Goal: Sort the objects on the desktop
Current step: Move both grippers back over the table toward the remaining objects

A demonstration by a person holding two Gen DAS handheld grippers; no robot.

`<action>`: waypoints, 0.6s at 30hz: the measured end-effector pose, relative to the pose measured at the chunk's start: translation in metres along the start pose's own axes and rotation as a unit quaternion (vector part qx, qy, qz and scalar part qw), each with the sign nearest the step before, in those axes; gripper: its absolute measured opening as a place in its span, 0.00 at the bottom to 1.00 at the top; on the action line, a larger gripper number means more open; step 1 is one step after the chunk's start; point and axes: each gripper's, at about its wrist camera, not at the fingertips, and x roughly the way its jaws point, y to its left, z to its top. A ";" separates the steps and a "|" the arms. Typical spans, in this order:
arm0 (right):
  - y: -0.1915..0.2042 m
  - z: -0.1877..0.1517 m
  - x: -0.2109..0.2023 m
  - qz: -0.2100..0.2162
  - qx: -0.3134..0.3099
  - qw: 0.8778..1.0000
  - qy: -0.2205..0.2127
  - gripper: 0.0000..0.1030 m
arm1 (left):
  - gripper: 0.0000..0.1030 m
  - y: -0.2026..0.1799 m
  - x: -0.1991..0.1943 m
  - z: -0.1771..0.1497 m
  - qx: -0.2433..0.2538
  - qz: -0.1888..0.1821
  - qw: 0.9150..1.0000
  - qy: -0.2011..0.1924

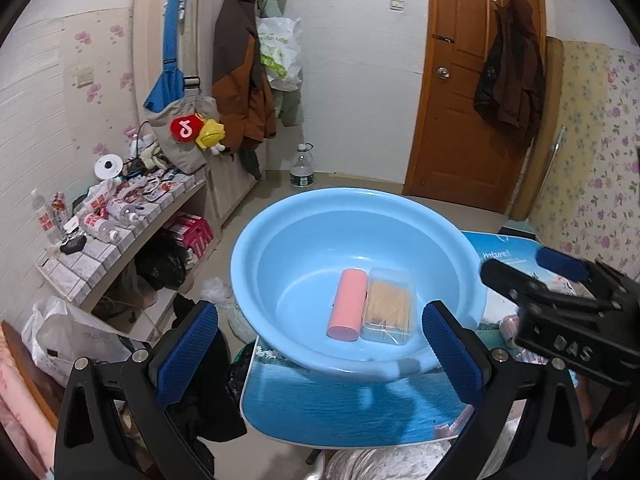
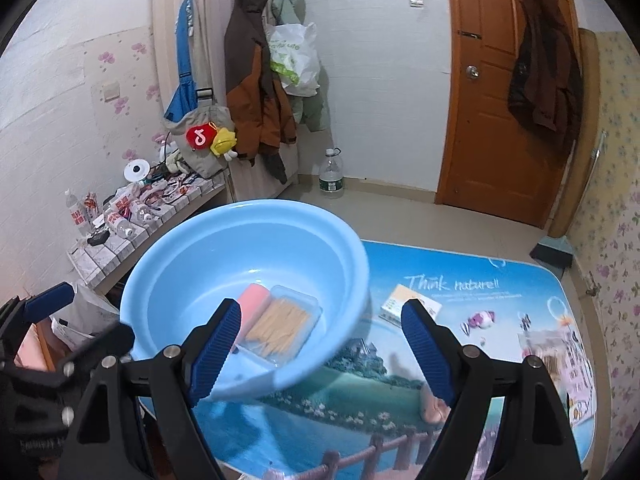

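Left gripper [image 1: 320, 348] and right gripper [image 2: 322, 350] both sit nearest the lens, jaws spread wide, nothing between the blue pads.

Low table with a printed blue landscape top [image 2: 460, 380]: right half mostly bare; a small white-and-orange carton [image 2: 408, 304] lies just beside the basin.

Round light-blue plastic basin [image 1: 280, 240] stands at the table's left end, its rim overhanging the edge. Inside, touching side by side on the bottom: a pink cylinder [image 1: 347, 306] on its side and a clear plastic box of tan sticks [image 1: 388, 308], lid shut.
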 end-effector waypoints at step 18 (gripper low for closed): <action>-0.056 -0.037 -0.062 -0.035 0.038 0.999 -0.012 0.87 | 1.00 -0.047 -0.007 -0.011 0.013 -0.010 1.000 0.009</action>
